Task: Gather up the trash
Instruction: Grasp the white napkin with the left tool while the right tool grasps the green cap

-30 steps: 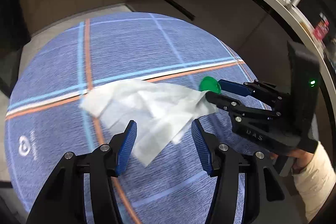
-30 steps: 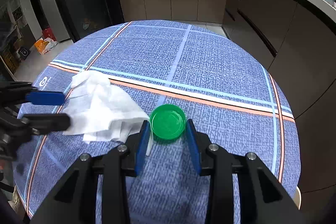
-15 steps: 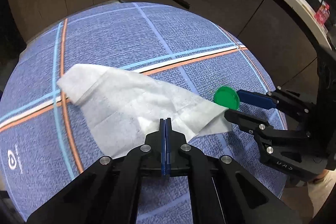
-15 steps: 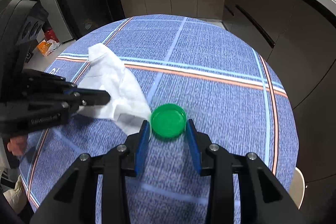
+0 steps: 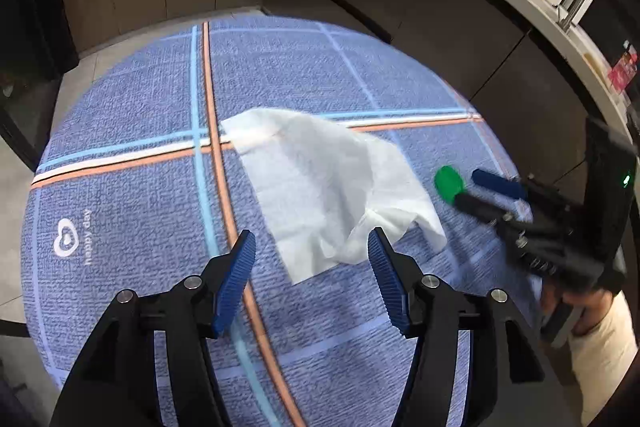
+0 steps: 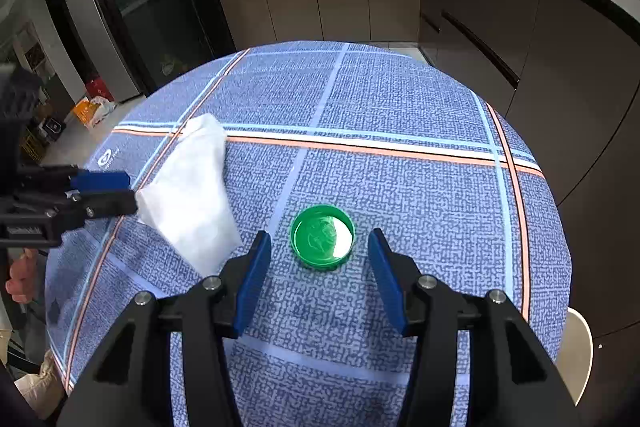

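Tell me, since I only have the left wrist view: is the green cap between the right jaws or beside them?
Observer: Between them. The right wrist view shows the green cap centred in the right gripper, with a gap on each side; its jaws have just been opening.
Operator: Which way up is it?
Observer: Open side up, flat on the tablecloth.
Operator: Is the tissue in the way?
Observer: The tissue ends close beside one pad, clear of the cap.
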Motion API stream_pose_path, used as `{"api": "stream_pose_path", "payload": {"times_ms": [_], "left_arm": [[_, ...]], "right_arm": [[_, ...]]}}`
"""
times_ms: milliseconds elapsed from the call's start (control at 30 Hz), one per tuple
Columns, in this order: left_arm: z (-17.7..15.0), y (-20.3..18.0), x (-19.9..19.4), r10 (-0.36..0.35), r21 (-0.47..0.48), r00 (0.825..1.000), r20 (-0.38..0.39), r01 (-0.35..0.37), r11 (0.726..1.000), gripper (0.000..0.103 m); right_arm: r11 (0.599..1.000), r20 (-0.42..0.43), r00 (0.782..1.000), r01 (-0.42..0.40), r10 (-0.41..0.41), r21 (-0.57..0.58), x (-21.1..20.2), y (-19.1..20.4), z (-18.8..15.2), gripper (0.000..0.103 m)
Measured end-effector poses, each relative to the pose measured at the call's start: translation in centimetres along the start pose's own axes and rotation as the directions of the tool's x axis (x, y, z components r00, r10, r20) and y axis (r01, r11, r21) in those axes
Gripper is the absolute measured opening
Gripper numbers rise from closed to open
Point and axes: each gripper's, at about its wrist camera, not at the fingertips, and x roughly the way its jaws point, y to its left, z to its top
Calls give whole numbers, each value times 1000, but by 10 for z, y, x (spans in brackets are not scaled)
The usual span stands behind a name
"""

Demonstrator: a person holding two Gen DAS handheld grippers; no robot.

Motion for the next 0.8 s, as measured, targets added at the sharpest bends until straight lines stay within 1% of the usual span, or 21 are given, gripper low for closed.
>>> {"api": "stream_pose_path", "payload": {"times_ms": [33,167,200,233,300,367,500,533,567,600,633,667,700,733,800], "left_arm": [[0,0,-4,-11,-4,1000,1,11,1000,57],[12,-7,0,-42,-12,999,8,42,999,58],[16,-9,1,-58,-20,998,10,59,998,59],[20,-11,2,-69,-27,998,12,70,997,64],[26,-16,5,-75,-37,997,18,76,996,69],[32,-24,8,-52,-31,998,20,53,998,72],[38,-32,24,-17,-18,1000,-6,17,1000,72],[39,-33,29,-3,-15,1000,-16,2,1000,70],[39,-34,32,8,-13,1000,-25,-8,1000,69],[40,-34,36,16,-12,999,-36,-16,1000,57],[40,-34,40,11,-10,999,-53,-12,1000,37],[40,-34,43,6,-11,998,-67,-7,1000,27],[39,-33,47,8,-13,996,-87,-9,1000,4],[38,-32,49,11,-11,995,-99,-12,1000,2],[36,-29,47,16,-15,996,-92,-18,1000,1]], "right_arm": [[1000,-7,1000,6,-6,-9,2,2,0,52],[999,-22,999,26,-26,-26,6,8,-2,52],[999,-25,999,33,-33,-31,8,8,-2,52],[999,-29,999,40,-41,-36,9,9,-1,52],[998,-32,998,46,-47,-39,11,10,-2,52],[998,-29,998,50,-51,-40,12,10,-2,51],[998,-23,998,55,-56,-41,15,14,-1,52],[997,-21,998,58,-59,-42,15,15,-1,51],[997,-20,998,61,-62,-42,16,15,-1,48],[996,-16,997,71,-72,-46,16,16,-2,36],[995,-14,996,83,-84,-50,15,17,-2,37],[995,-15,996,84,-84,-52,16,18,-2,37],[995,-16,996,82,-83,-52,15,19,-2,36],[995,-18,996,82,-83,-56,15,19,-2,36],[994,-21,996,82,-84,-67,13,21,-3,36]]}}
